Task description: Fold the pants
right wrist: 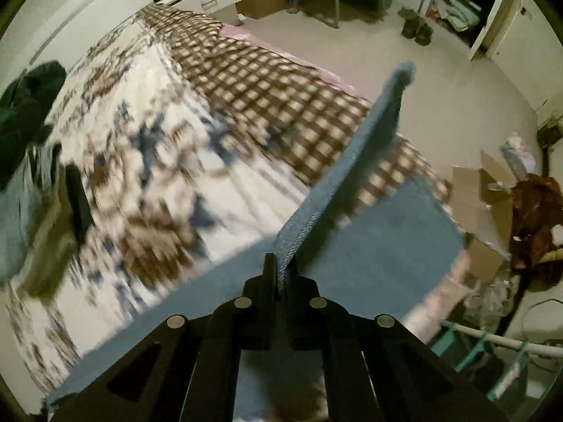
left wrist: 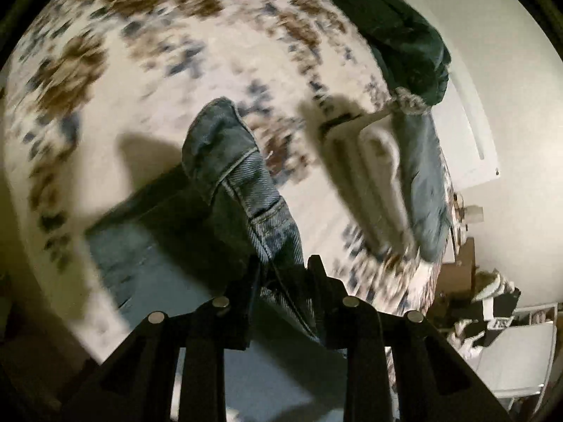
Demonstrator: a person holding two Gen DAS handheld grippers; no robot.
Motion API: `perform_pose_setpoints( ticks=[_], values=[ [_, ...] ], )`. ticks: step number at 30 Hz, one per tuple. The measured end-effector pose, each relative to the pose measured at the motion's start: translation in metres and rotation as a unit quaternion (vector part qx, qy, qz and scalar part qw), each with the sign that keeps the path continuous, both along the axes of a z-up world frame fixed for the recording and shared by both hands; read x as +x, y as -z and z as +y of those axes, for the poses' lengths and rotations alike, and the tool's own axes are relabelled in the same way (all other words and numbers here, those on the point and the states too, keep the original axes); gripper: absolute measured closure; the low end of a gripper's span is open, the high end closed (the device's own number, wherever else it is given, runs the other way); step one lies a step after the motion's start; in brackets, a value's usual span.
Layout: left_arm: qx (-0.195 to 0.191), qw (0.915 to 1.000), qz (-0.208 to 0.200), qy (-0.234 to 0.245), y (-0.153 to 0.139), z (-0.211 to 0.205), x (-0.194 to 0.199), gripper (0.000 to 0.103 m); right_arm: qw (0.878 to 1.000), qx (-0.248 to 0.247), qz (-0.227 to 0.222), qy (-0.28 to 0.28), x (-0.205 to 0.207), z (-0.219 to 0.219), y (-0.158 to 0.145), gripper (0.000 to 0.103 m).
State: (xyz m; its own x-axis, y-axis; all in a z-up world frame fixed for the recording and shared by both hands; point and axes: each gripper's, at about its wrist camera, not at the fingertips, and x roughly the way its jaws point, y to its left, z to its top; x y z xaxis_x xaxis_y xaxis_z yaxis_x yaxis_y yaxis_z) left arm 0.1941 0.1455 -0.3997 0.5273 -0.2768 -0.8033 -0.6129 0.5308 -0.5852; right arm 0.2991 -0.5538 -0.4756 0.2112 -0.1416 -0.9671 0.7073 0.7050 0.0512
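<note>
**Two grippers lift blue jeans off a patterned bed**

Two black two-finger grippers hold a pair of blue denim pants above a bed covered with a white quilt printed in brown and blue. Part of the pants lies flat on that quilt below the grippers; a brown-and-cream checked blanket covers the bed's far side. A dark green garment sits heaped at the bed's edge. Over the bed, the left gripper is nearly closed, its jaws pinching a thick seamed fold of the denim that rises past them. The right gripper is clamped tight on a thin edge of the denim, which stands up from its jaws.
</note>
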Motion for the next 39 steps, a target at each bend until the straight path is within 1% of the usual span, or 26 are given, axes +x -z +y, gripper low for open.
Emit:
perform_pose_setpoints(
  ticks=[1, 3, 5, 8, 10, 12, 13, 14, 15, 16, 17, 18, 20, 21, 24, 25, 26, 27, 29, 30, 32, 34, 35, 36, 37, 39],
  values=[
    [0.003, 0.9999, 0.010, 0.005, 0.007, 0.004, -0.015, 0.080, 1.000, -0.009, 0.002, -0.003, -0.021, 0.005, 0.000, 0.099],
    [0.009, 0.9994, 0.032, 0.007, 0.026, 0.011, -0.036, 0.086, 0.999, -0.023, 0.021, -0.008, -0.057, 0.012, 0.010, 0.099],
    [0.012, 0.9980, 0.063, 0.002, 0.059, 0.020, -0.057, 0.086, 0.999, -0.014, 0.044, 0.000, -0.086, 0.015, 0.033, 0.099],
    [0.024, 0.9953, 0.092, -0.014, 0.105, 0.029, -0.071, 0.086, 0.998, -0.008, 0.065, -0.007, -0.102, 0.018, 0.075, 0.099],
    [0.034, 0.9934, 0.106, -0.026, 0.120, 0.032, -0.076, 0.086, 0.996, 0.014, 0.089, -0.027, -0.108, 0.020, 0.107, 0.097],
    [0.041, 0.9910, 0.118, -0.048, 0.126, 0.034, -0.077, 0.086, 0.993, 0.063, 0.098, -0.026, -0.117, 0.017, 0.129, 0.082],
    [0.053, 0.9907, 0.114, -0.053, 0.122, 0.032, -0.076, 0.086, 0.993, 0.072, 0.092, -0.021, -0.123, 0.014, 0.131, 0.065],
    [0.061, 0.9915, 0.103, -0.051, 0.117, 0.030, -0.074, 0.085, 0.994, 0.084, 0.075, -0.014, -0.133, 0.009, 0.128, 0.057],
    [0.082, 0.9911, 0.096, -0.042, 0.110, 0.024, -0.069, 0.078, 0.994, 0.090, 0.064, -0.008, -0.139, 0.004, 0.125, 0.042],
    [0.097, 0.9904, 0.094, -0.032, 0.104, 0.017, -0.066, 0.073, 0.994, 0.094, 0.054, 0.002, -0.149, -0.003, 0.121, 0.035],
    [0.116, 0.9892, 0.089, -0.011, 0.097, 0.007, -0.059, 0.061, 0.994, 0.100, 0.040, 0.015, -0.162, -0.012, 0.115, 0.034],
    [0.133, 0.9874, 0.085, 0.008, 0.091, -0.004, -0.054, 0.044, 0.994, 0.102, 0.031, 0.026, -0.172, -0.020, 0.110, 0.034],
    [0.168, 0.9810, 0.077, 0.058, 0.078, -0.040, -0.042, 0.023, 0.992, 0.108, 0.006, 0.058, -0.196, -0.044, 0.100, 0.034],
    [0.179, 0.9779, 0.075, 0.077, 0.075, -0.052, -0.038, 0.020, 0.991, 0.116, -0.008, 0.072, -0.203, -0.057, 0.094, 0.034],
    [0.217, 0.9587, 0.072, 0.169, 0.071, -0.119, -0.020, 0.017, 0.983, 0.133, -0.043, 0.121, -0.220, -0.103, 0.088, 0.034],
    [0.230, 0.9503, 0.073, 0.197, 0.070, -0.142, -0.016, 0.017, 0.979, 0.140, -0.055, 0.139, -0.224, -0.118, 0.088, 0.034],
    [0.236, 0.9413, 0.068, 0.232, 0.071, -0.173, -0.013, 0.017, 0.973, 0.152, -0.071, 0.158, -0.231, -0.136, 0.091, 0.034],
    [0.235, 0.9370, 0.067, 0.250, 0.073, -0.191, -0.007, 0.017, 0.969, 0.160, -0.080, 0.170, -0.222, -0.150, 0.093, 0.034],
    [0.244, 0.9208, 0.074, 0.295, 0.079, -0.237, -0.004, 0.017, 0.962, 0.165, -0.100, 0.193, -0.218, -0.177, 0.099, 0.034],
    [0.246, 0.9130, 0.078, 0.316, 0.082, -0.257, -0.002, 0.017, 0.959, 0.165, -0.108, 0.205, -0.217, -0.192, 0.105, 0.034],
    [0.259, 0.8917, 0.091, 0.360, 0.092, -0.300, -0.006, 0.017, 0.954, 0.170, -0.112, 0.222, -0.210, -0.211, 0.119, 0.034],
    [0.268, 0.8766, 0.097, 0.388, 0.097, -0.325, -0.007, 0.017, 0.953, 0.174, -0.104, 0.227, -0.197, -0.226, 0.139, 0.035],
    [0.271, 0.8690, 0.101, 0.401, 0.102, -0.338, -0.010, 0.017, 0.954, 0.172, -0.100, 0.224, -0.191, -0.230, 0.144, 0.043],
    [0.274, 0.8631, 0.105, 0.411, 0.106, -0.347, -0.013, 0.017, 0.960, 0.160, -0.084, 0.215, -0.184, -0.234, 0.150, 0.075],
    [0.277, 0.8566, 0.110, 0.421, 0.111, -0.357, -0.016, 0.017, 0.968, 0.133, -0.058, 0.206, -0.180, -0.234, 0.151, 0.091],
    [0.278, 0.8500, 0.117, 0.432, 0.116, -0.365, -0.020, 0.017, 0.978, 0.076, -0.047, 0.188, -0.177, -0.232, 0.140, 0.092]
  ],
)
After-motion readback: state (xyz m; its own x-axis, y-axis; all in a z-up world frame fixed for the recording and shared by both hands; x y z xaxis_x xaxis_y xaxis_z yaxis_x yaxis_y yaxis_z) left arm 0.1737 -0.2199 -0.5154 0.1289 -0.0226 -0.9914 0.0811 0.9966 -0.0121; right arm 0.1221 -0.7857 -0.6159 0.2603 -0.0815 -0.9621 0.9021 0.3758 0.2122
